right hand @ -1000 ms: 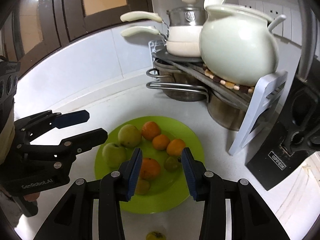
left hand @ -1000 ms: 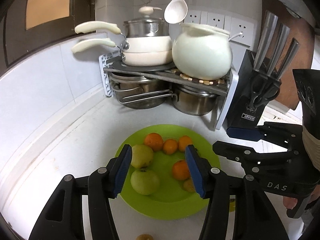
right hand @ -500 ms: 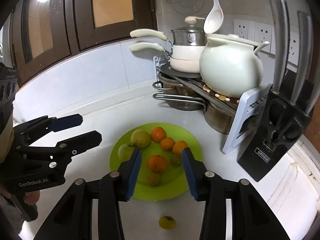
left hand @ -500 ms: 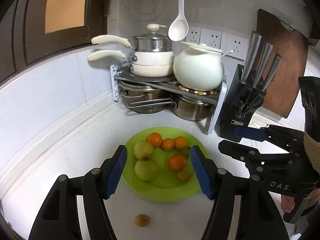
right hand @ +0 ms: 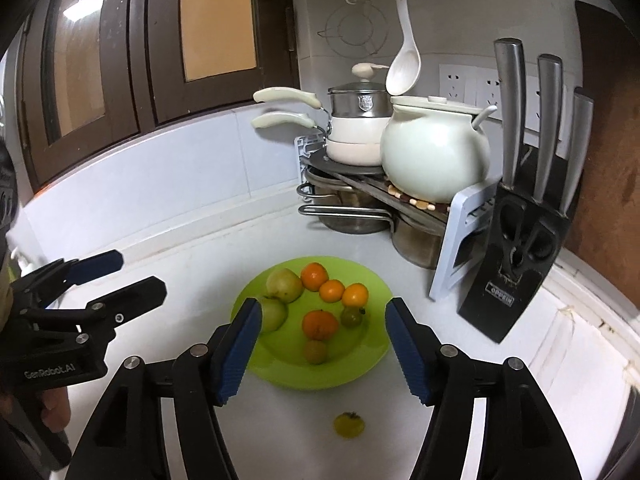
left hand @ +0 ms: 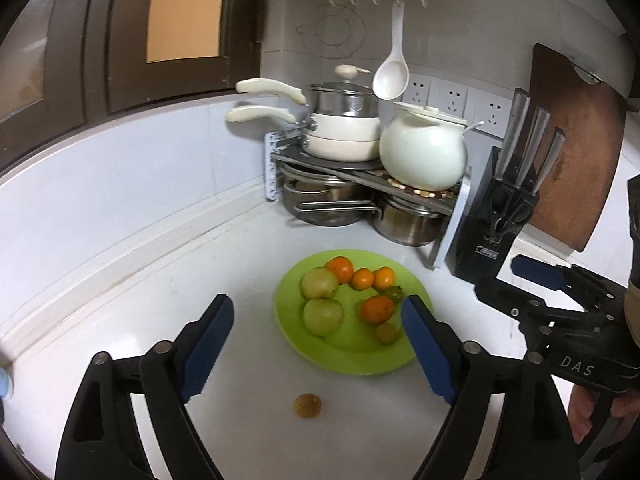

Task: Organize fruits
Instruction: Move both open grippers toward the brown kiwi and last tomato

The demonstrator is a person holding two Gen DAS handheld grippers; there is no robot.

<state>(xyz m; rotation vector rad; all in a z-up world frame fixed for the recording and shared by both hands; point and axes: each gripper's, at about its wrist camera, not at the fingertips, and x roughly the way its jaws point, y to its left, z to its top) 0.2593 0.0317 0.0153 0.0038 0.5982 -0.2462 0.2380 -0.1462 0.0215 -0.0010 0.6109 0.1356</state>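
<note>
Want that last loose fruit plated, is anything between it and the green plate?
Nothing visible: bare white counter separates the small yellowish fruit from the green plate rim's near edge. Both tools hang open and empty above.

The right gripper's (right hand: pixel 323 350) left finger (right hand: pixel 240 350) covers part of a green apple (right hand: pixel 274 314). The small fruit (right hand: pixel 349 425) below the gripper is too small to identify.

"OPPEIN" on knife block (right hand: pixel 516 272), "GenRobot.AI" on left tongs (right hand: pixel 120 276)
</note>
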